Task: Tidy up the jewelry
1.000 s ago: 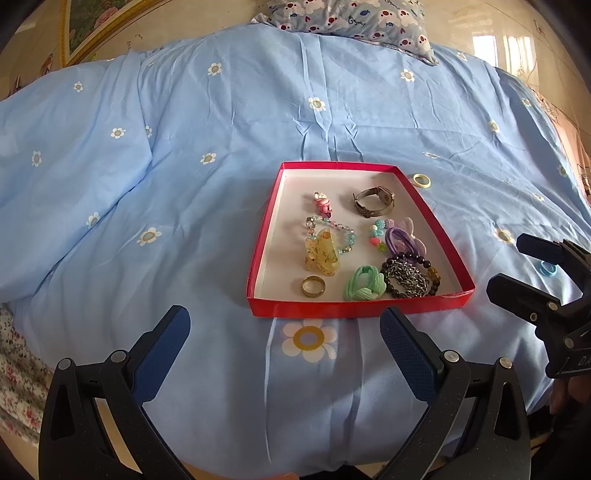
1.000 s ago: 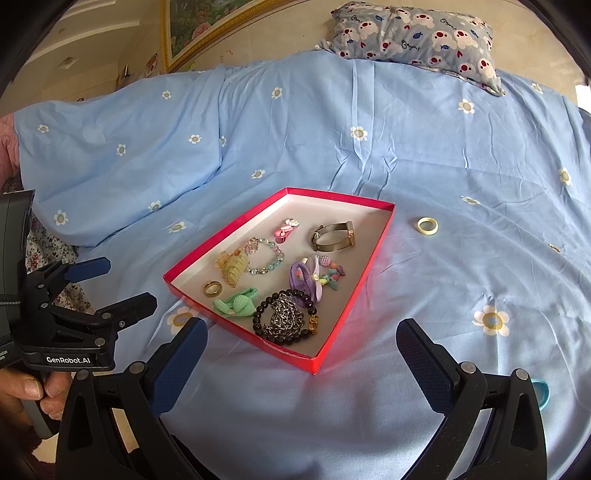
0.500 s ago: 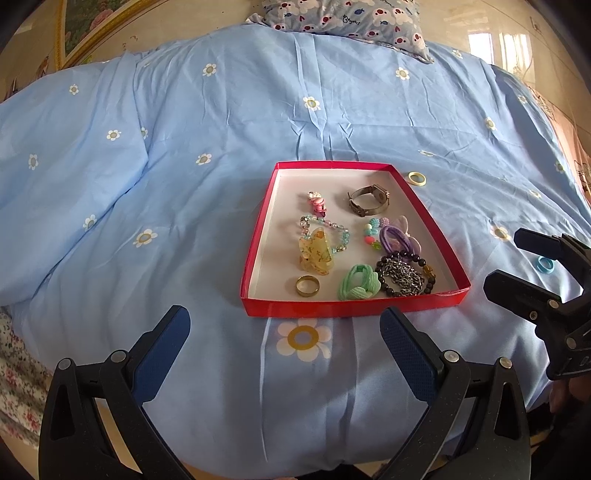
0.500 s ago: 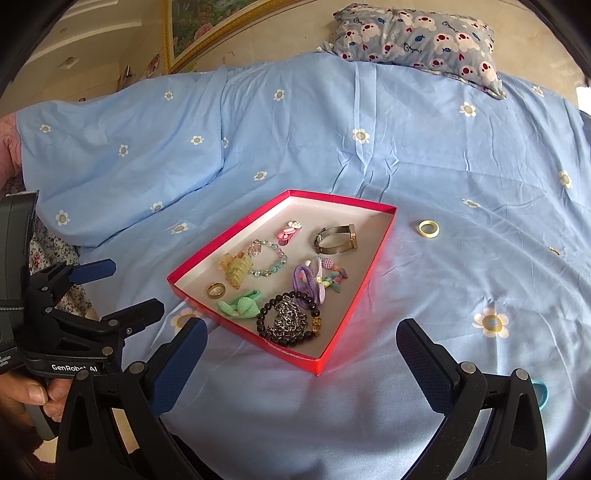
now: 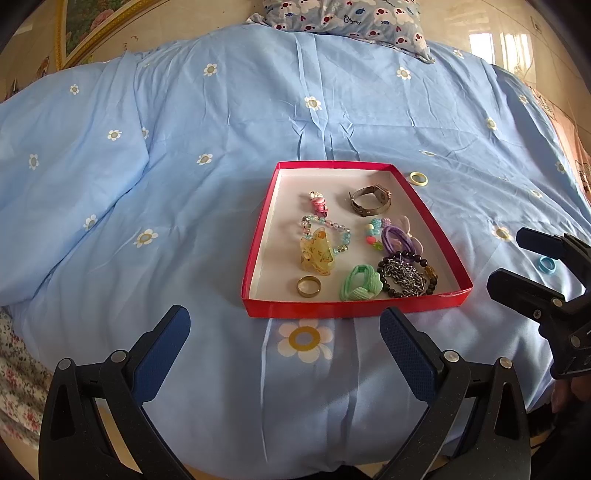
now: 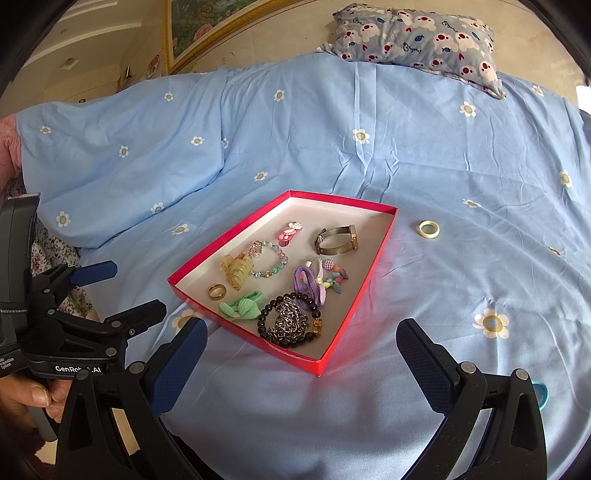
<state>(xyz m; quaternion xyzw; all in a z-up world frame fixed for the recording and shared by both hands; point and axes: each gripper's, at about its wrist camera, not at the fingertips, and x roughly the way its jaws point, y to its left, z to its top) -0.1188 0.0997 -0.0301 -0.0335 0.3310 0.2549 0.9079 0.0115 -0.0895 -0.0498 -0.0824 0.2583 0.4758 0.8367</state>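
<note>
A red-rimmed tray lies on the blue flowered bedspread and holds several pieces: a watch, a bead bracelet, a yellow hair claw, a gold ring, a green hair tie and a dark bead bracelet with chain. A pale yellow ring lies on the bed beyond the tray's far right corner. A blue ring lies right of the tray, and its edge shows in the right wrist view. My left gripper is open and empty before the tray. My right gripper is open and empty.
A patterned pillow lies at the head of the bed. A framed picture hangs on the wall behind. A raised fold of quilt lies left of the tray. The bed's near edge is under both grippers.
Both grippers have drawn back and tilted a little; the tray sits slightly lower and farther left in the left wrist view. Nothing on the bed has moved.
</note>
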